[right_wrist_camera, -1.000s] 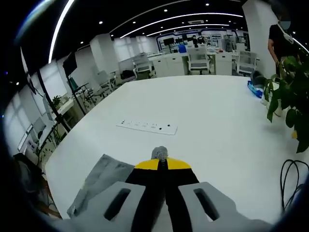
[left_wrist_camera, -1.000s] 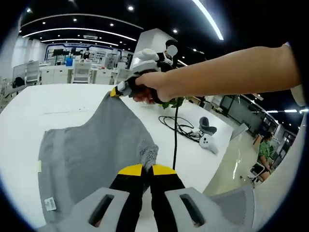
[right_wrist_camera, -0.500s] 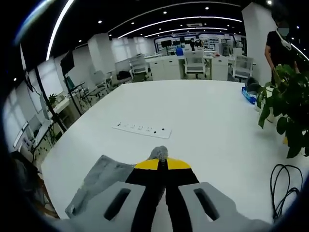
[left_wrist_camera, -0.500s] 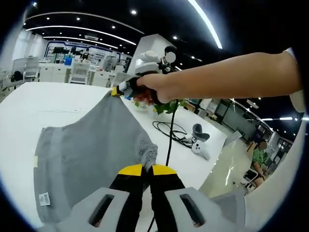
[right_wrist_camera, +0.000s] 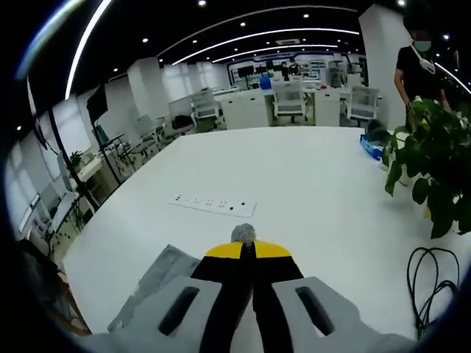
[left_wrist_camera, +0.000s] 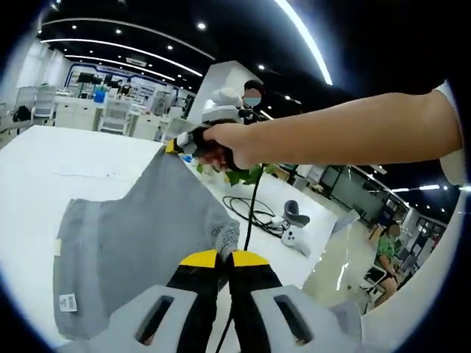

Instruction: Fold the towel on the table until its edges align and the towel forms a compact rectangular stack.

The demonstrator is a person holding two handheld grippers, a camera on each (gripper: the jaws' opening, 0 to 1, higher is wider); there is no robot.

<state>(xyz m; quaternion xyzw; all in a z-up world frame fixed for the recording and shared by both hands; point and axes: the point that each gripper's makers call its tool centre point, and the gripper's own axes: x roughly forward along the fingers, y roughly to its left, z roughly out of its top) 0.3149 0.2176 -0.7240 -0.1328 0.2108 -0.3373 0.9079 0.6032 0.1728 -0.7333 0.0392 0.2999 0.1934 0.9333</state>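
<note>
A grey towel hangs stretched between the two grippers above the white table. My left gripper is shut on one corner, where a bunch of grey cloth pokes out past its yellow tips. At the upper middle of the left gripper view, my right gripper is held in a person's hand and pinches the far corner. In the right gripper view, my right gripper is shut on a grey tuft of the towel, which droops to the lower left. Two small labels sit near the towel's left edge.
A white power strip lies on the table ahead. A black coiled cable and a white controller lie to the right. A potted plant stands at the table's right side, with a person standing behind it. Desks and chairs fill the background.
Both hands have lifted a little and the views have shifted; the towel stays stretched between the two shut grippers, with its lower edge hanging slightly higher over the table.
</note>
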